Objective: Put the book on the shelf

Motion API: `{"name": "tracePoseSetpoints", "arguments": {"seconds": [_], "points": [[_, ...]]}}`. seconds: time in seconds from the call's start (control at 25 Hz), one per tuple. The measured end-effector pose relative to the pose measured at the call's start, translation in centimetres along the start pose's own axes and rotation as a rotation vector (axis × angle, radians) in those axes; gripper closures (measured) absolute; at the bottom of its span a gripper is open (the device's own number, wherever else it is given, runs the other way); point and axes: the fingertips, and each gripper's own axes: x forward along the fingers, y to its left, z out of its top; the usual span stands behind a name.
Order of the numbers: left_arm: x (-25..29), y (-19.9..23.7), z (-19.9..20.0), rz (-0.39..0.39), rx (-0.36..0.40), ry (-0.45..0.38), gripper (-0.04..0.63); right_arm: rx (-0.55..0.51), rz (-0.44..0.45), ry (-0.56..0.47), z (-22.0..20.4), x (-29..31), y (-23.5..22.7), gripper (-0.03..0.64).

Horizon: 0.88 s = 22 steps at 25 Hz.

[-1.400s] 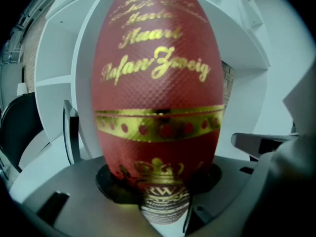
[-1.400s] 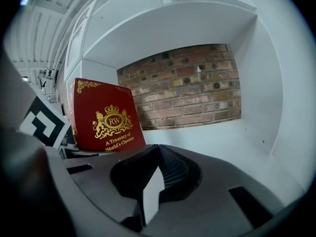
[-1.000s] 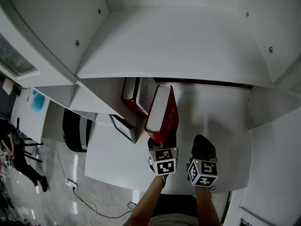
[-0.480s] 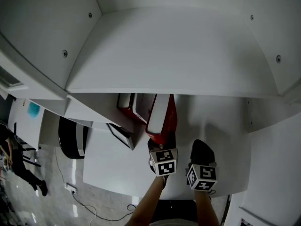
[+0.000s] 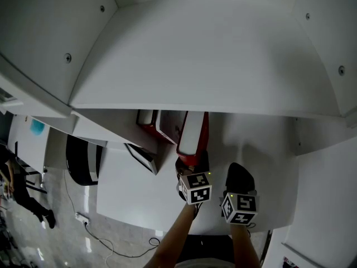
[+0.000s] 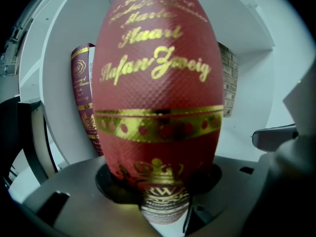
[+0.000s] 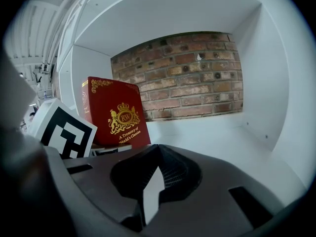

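The left gripper (image 5: 191,167) has its fingers spread wide and clamped on the red book (image 6: 158,98), which stands upright on the shelf (image 5: 254,135) just beside the neighbouring books (image 5: 159,124). It is best to slide it flush against the neighbouring books and keep it vertical before letting go. The right gripper (image 5: 240,177) has its fingers together, holding nothing.

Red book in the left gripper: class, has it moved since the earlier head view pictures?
Yes. The red book has slid deeper into the shelf, its near end now closer to the other books at its left.
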Motion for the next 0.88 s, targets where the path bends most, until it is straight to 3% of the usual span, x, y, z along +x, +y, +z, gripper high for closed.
{"name": "tracePoseSetpoints", "arguments": {"seconds": [0.88], "points": [[0.72, -0.93, -0.89, 0.012, 0.089, -0.057, 0.348, 0.002, 0.013, -0.022, -0.16, 0.98, -0.11, 0.601]]}}
